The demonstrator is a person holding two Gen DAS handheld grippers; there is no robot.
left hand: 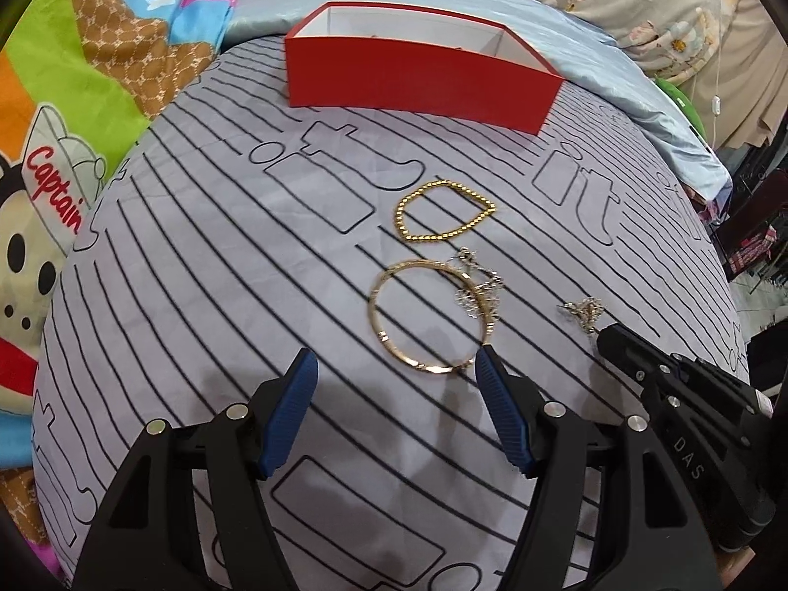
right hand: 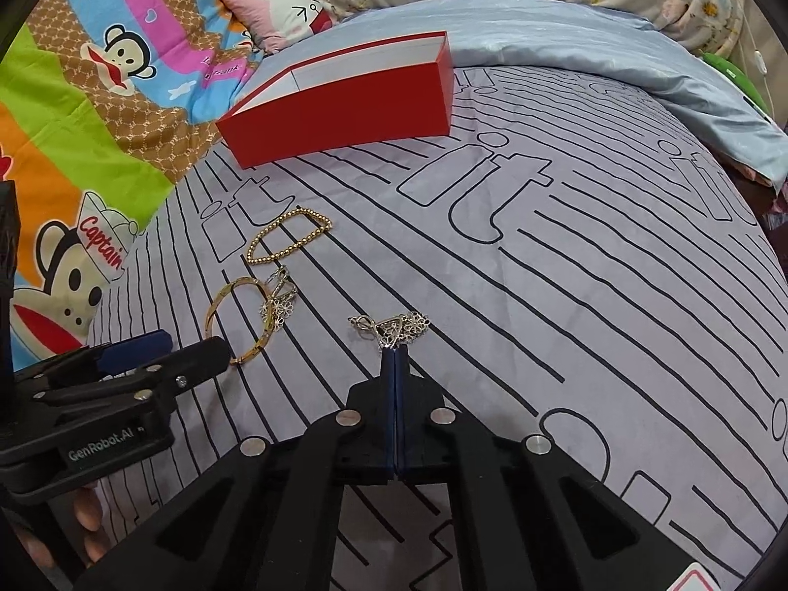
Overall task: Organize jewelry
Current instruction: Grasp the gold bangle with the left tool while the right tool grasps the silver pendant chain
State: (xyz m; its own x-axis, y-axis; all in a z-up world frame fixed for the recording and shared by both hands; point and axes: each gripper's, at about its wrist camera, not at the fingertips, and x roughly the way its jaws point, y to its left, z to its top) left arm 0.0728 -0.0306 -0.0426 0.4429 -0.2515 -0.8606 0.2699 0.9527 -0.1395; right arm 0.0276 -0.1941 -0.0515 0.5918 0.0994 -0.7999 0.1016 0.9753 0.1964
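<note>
1. While the right gripper has its blue pads pressed together, their tips pinch the near edge of a silver flower earring that lies on the striped grey sheet.
2. Spread wide, the left gripper holds nothing; its right fingertip sits at the near rim of the gold bangle, though contact cannot be told.
3. A second silver earring lies across the bangle's far right side, touching it.
4. Just beyond the bangle rests a gold bead bracelet, pulled into a shield-like loop, apart from the other pieces.
5. Farther back stands an open red box with a white lining; its floor is hidden from both views.
6. A cartoon monkey blanket borders the sheet on the left.
</note>
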